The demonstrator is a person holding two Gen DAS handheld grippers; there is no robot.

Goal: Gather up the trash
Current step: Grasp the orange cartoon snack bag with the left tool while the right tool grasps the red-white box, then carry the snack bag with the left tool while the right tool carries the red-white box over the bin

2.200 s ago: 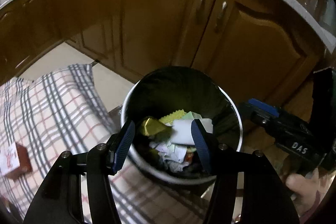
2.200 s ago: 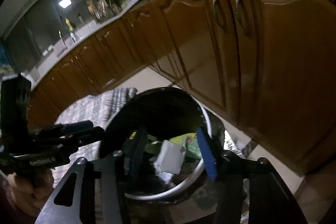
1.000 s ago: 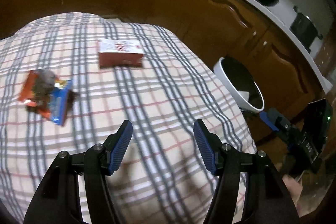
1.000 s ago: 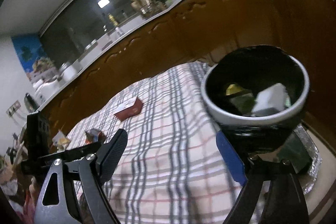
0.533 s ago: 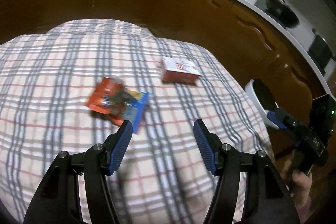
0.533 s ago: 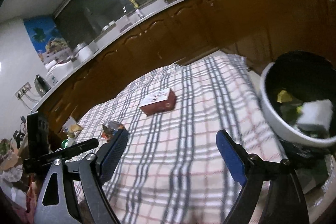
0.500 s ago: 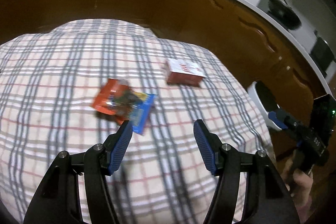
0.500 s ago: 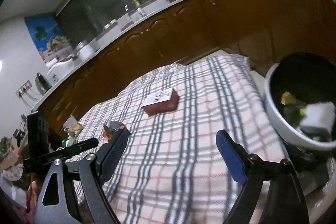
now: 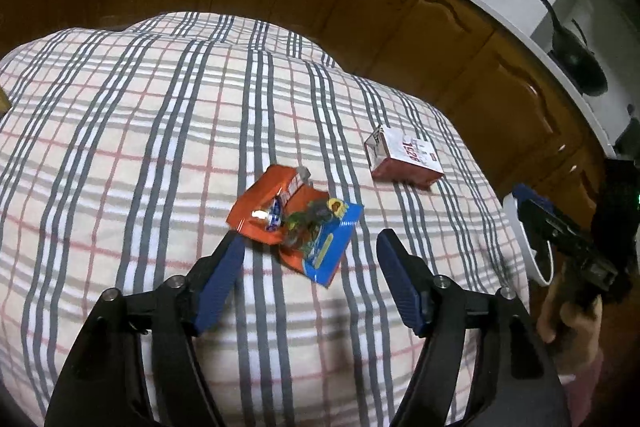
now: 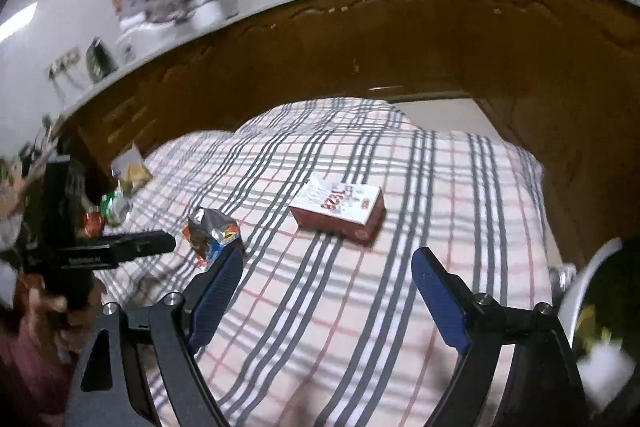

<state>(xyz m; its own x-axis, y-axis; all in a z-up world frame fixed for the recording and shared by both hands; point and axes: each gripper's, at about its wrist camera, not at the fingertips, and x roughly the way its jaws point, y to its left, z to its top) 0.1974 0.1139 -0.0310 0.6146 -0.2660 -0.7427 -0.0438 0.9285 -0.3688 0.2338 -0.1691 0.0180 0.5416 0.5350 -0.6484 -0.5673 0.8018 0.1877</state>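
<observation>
The left gripper (image 9: 308,273), empty with jaws just widened, hangs over a crumpled wrapper (image 9: 296,221) on the plaid cloth (image 9: 140,131). The right gripper (image 10: 328,291) gapes empty near a box (image 10: 338,207) (bin (image 10: 576,291) at right). The flat, slippery wrapper may slide away or the cloth get pinched.

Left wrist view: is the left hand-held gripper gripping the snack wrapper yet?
No, the left hand-held gripper is open, its pads clear of the snack wrapper lying flat on the plaid cloth.

Crumpled orange-blue wrapper (image 9: 296,223) lies near red-white carton (image 9: 404,159) on cloth
</observation>
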